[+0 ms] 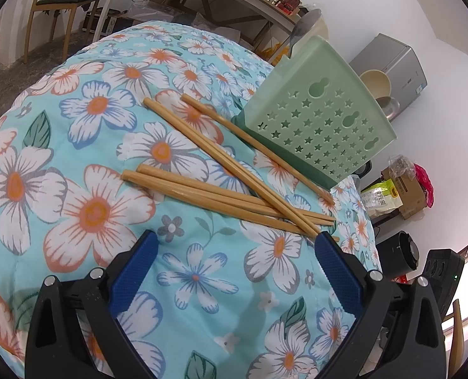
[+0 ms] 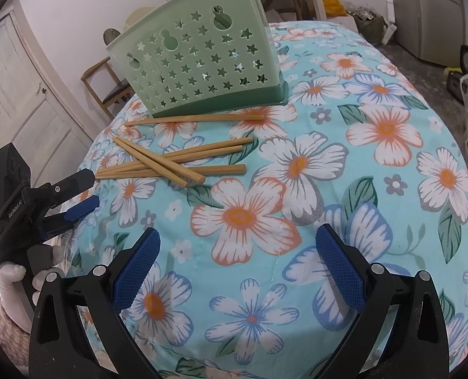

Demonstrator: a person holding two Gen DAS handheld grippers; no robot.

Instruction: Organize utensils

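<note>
Over the table draped in a light-blue quilted cloth printed with white and orange flowers (image 2: 376,164), the left gripper (image 1: 234,246) hangs low with its two blue-padded fingers (image 1: 133,271) spread wide and holding nothing; one finger tip sits right at the thin ends of the loose wooden chopsticks (image 1: 221,170). From the right wrist view this same gripper (image 2: 88,189) reaches in from the table's edge, angled toward the pile, gripped by a hand in a pale glove (image 2: 11,273). The right gripper (image 2: 237,243) hovers farther back above bare cloth, well apart from the pile, its fingers (image 2: 341,268) likewise parted and empty. Several chopsticks lie crossed over one another in a heap, and a single one rests apart, just beside the base of the pale-green plastic utensil holder pierced with star-shaped holes (image 1: 322,107). That holder stands upright beyond the chopsticks, with a metal spoon (image 1: 303,28) sticking up from its top. A wooden chair (image 1: 60,3) stands beyond the table.
</note>
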